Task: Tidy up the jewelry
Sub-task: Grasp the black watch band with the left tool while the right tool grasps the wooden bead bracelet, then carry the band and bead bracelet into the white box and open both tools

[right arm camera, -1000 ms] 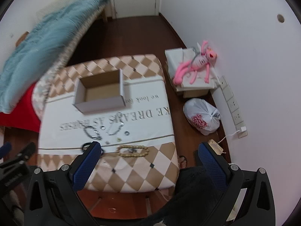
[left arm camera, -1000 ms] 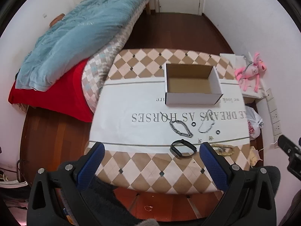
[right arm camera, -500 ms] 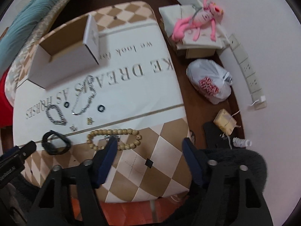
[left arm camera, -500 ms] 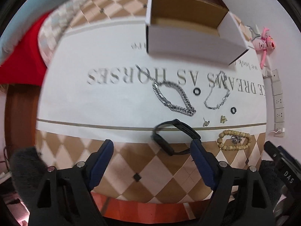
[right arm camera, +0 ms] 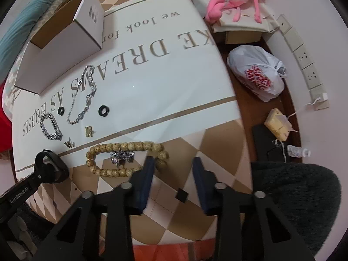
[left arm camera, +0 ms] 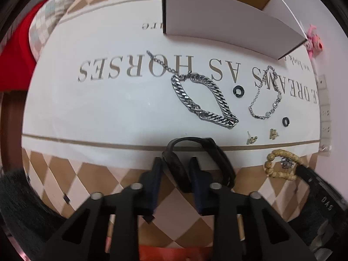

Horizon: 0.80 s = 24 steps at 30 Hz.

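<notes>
My left gripper (left arm camera: 176, 169) points down at the table, its jaws closing, and its pads press one side of a black band bracelet (left arm camera: 208, 150). My right gripper (right arm camera: 173, 167) is also closing. The right end of a wooden bead bracelet (right arm camera: 124, 148) lies just inside its left finger (right arm camera: 145, 174), and only cloth shows in the rest of the gap. On the printed cloth lie a thick silver chain (left arm camera: 204, 102), a thin chain (left arm camera: 265, 100), two black rings (left arm camera: 238, 91), and two gold earrings (left arm camera: 251, 139). An open white box (left arm camera: 228, 21) stands behind them.
The table's near edge (right arm camera: 174, 241) runs just below both grippers. On the floor to the right are a white plastic bag (right arm camera: 258, 74), a pink plush toy (right arm camera: 235, 2) on a low box, and a charger (right arm camera: 277, 124) by the wall sockets. A bed with a red cover (left arm camera: 15, 61) is at the left.
Both grippers have dropped close to the table and their jaws have narrowed from wide open. The left now clamps the black band; the right has come down at the bead bracelet's end.
</notes>
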Each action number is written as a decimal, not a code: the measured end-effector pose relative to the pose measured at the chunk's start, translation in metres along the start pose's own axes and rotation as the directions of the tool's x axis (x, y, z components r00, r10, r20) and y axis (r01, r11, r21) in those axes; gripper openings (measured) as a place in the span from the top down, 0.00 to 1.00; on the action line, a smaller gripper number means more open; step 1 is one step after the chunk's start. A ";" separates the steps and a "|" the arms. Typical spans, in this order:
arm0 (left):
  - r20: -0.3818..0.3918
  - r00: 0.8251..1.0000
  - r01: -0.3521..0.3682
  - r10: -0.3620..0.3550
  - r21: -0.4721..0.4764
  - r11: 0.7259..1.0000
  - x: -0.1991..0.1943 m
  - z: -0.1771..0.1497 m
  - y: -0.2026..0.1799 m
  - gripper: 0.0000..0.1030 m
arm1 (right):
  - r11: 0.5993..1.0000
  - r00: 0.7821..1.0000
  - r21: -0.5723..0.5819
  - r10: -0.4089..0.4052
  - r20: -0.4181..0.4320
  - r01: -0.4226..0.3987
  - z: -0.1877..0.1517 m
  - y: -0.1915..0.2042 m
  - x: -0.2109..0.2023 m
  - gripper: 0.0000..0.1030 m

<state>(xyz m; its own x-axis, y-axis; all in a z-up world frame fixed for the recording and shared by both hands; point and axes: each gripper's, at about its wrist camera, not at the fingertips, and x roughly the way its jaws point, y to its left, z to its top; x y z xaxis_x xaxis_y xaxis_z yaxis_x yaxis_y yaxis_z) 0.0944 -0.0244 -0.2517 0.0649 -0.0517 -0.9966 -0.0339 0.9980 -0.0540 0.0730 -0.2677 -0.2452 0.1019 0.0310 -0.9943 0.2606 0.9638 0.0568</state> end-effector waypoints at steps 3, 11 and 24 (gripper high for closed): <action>0.020 1.000 -0.019 0.018 0.030 0.999 0.001 0.000 0.002 0.90 | 0.999 0.999 -0.025 -0.020 0.031 0.021 -0.006 0.005 0.001 0.84; 0.063 0.998 -0.006 0.003 0.054 0.999 -0.020 -0.017 0.008 0.91 | 0.997 0.994 -0.004 0.080 0.075 -0.080 -0.014 0.007 -0.025 0.91; 0.260 0.965 0.003 -0.022 0.075 0.997 -0.101 -0.004 0.017 0.91 | 0.975 0.960 -0.159 0.188 0.207 -0.157 -0.001 0.053 -0.115 0.92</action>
<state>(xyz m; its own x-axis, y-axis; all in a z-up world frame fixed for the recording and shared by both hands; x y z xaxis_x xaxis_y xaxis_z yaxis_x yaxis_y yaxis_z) 0.0837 -0.0021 -0.1526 0.3228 -0.0623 -0.9444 0.0409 0.9978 -0.0518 0.0745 -0.2201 -0.1282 0.3454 0.1564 -0.9253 0.0855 0.9767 0.1970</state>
